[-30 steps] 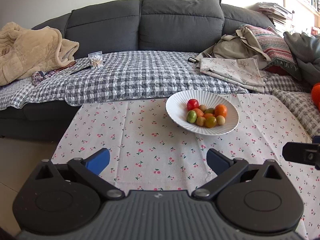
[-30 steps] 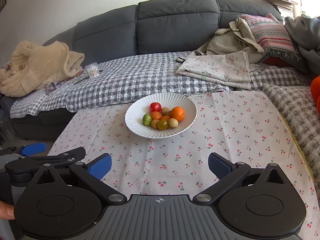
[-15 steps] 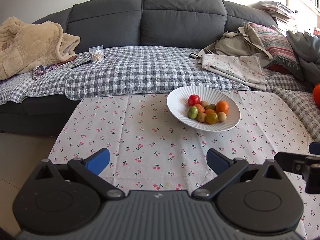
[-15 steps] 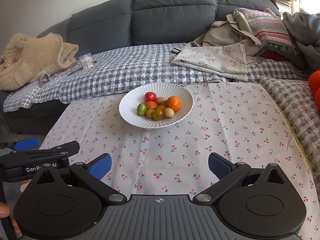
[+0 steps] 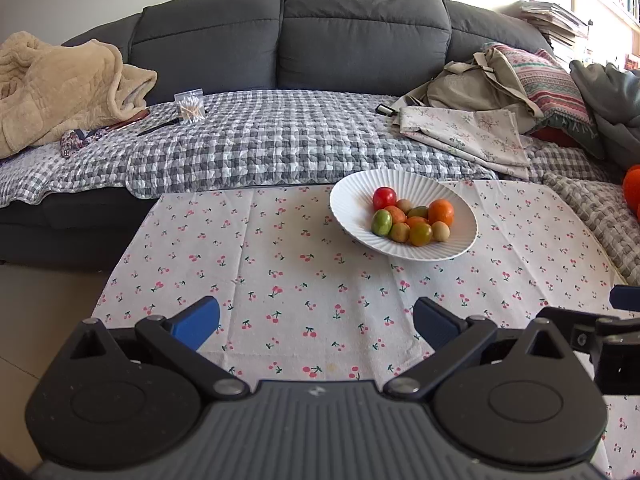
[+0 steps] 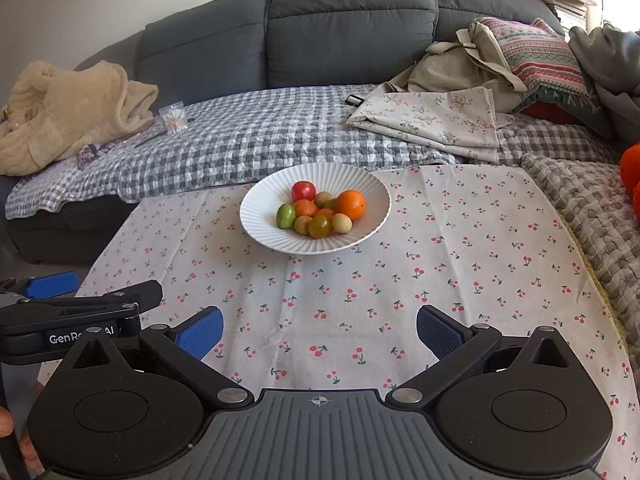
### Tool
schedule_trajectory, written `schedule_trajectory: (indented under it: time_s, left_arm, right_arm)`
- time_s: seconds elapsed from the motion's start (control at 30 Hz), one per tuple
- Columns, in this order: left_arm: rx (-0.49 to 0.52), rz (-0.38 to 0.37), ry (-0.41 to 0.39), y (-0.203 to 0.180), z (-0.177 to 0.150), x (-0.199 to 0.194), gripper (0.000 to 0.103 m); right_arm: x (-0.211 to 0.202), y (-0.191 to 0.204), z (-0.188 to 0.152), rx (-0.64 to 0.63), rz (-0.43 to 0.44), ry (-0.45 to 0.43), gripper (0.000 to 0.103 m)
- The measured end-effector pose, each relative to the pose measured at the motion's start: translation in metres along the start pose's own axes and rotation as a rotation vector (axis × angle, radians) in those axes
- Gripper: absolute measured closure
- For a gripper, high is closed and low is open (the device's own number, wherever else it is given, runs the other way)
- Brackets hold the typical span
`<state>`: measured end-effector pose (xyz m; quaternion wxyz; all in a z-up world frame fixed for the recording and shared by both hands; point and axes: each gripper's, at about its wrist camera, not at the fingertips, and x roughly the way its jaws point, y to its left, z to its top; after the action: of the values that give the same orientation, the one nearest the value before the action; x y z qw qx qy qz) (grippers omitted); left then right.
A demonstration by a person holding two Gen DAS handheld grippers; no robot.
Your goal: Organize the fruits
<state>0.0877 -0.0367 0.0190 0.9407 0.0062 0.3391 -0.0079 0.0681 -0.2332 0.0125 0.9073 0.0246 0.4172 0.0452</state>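
Observation:
A white ribbed bowl (image 5: 352,196) (image 6: 260,196) stands on the cherry-print tablecloth (image 5: 280,280) (image 6: 440,260). In it lie several small fruits: a red one (image 5: 384,197) (image 6: 303,190), an orange (image 5: 441,212) (image 6: 351,205), a green one (image 5: 381,222) (image 6: 285,216) and some yellowish ones. My left gripper (image 5: 316,322) is open and empty, well short of the bowl. My right gripper (image 6: 319,329) is open and empty too, near the table's front edge. The left gripper (image 6: 52,286) also shows at the lower left of the right wrist view.
Behind the table stands a grey sofa (image 5: 360,40) with a checked quilt (image 5: 280,144), a beige blanket (image 5: 60,88), folded cloth (image 6: 432,120) and a patterned pillow (image 6: 536,60). An orange object (image 5: 632,188) shows at the right edge. A hand (image 6: 6,428) is at lower left.
Both grippers drew back and tilted a little, so the bowl sits slightly farther and lower in view. Both stay open and empty.

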Motion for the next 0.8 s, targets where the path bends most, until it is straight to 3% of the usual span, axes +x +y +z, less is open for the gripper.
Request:
schedule_trajectory:
  time_s: [0.8]
  left_arm:
    - [0.013, -0.027, 0.009, -0.0034, -0.0010, 0.0018, 0.001]
  right_arm:
    - [0.0022, -0.0011, -0.0006, 0.000, -0.001, 0.006, 0.000]
